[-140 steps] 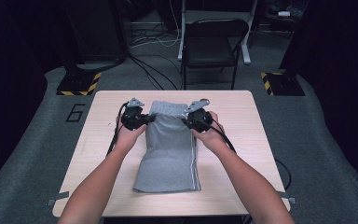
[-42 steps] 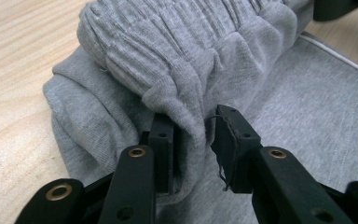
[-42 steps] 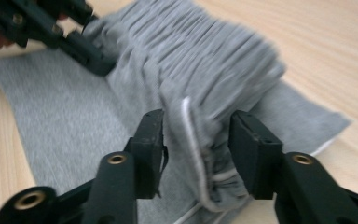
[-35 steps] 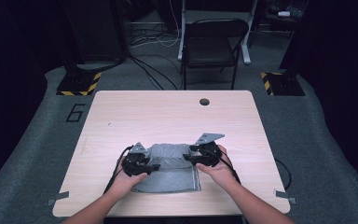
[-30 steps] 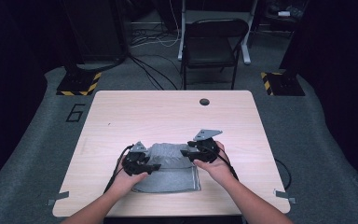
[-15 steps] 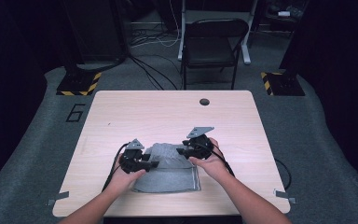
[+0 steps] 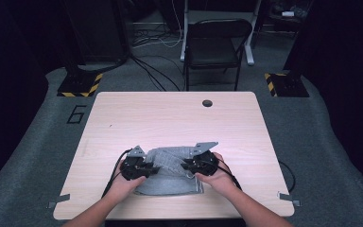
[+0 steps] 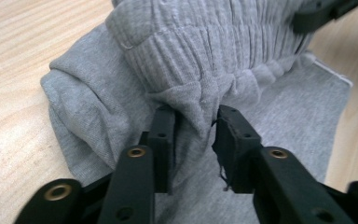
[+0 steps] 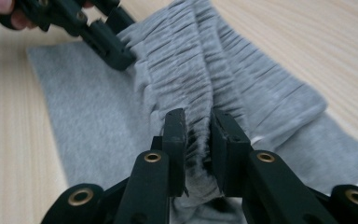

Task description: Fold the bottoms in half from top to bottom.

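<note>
A grey knitted garment [image 7: 169,172] with a ribbed elastic waistband [image 8: 205,51] lies folded near the front edge of the light wooden table [image 7: 170,118]. My left gripper [image 7: 144,169] pinches the left end of the waistband, its jaws closed on a bunch of cloth [image 8: 196,116]. At the right end, my right gripper [image 7: 191,166] is shut on the same ribbed band [image 9: 198,135]. Between the two grippers the waistband [image 9: 200,56] is held slightly raised over the folded lower layer. The left gripper [image 9: 107,44] also appears far off in the right gripper view.
A round hole [image 7: 207,102] sits near the table's far edge. A black folding chair [image 7: 215,45] stands beyond the table, with cables on the floor. Bare tabletop lies behind and to both sides of the garment.
The waistband end was carried from the far part of the table to the near part, folding the garment. Over the last second both grippers moved slightly away from the person, still holding it.
</note>
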Demonstrator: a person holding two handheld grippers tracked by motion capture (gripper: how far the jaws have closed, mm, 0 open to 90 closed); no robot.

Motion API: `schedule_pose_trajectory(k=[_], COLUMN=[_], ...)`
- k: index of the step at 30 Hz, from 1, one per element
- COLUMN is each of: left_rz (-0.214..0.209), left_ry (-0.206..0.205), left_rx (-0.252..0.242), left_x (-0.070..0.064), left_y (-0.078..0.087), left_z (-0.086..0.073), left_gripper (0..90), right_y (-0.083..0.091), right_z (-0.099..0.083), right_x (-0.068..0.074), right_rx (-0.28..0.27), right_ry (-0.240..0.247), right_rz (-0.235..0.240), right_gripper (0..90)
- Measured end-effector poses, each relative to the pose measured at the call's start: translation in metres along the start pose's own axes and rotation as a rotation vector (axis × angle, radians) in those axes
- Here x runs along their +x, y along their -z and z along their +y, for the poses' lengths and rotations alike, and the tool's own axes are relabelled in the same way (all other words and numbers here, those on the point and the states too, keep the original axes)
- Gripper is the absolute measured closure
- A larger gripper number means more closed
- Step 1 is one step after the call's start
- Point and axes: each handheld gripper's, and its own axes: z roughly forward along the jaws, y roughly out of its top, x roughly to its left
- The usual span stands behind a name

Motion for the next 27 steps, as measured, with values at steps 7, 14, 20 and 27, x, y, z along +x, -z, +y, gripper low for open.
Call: schedule_pose_trajectory(k=[7, 14, 20, 27], left_rz=[0.019, 0.103, 0.115, 0.132], left_ry=[0.026, 0.038, 0.031, 0.047], left_rx=[-0.038, -0.056, -0.048, -0.052], left_x=[0.003, 0.015, 0.019, 0.026], left_y=[0.016, 0.016, 0.005, -0.008], left_z=[0.011, 0.035, 0.059, 0.078], left_gripper=[53.5, 47.4, 44.2, 43.2], right_y=[0.001, -0.002, -0.002, -0.003], right_z=[-0.006, -0.006, -0.007, -0.009], right_x=[0.009, 0.011, 0.012, 0.012], right_rx=[0.010, -0.004, -0.012, -0.027], right_ry=[0.032, 0.031, 0.023, 0.005], right_rz=[0.024, 0.032, 0.034, 0.037], right_gripper=[76.5, 74.0, 72.5, 71.5])
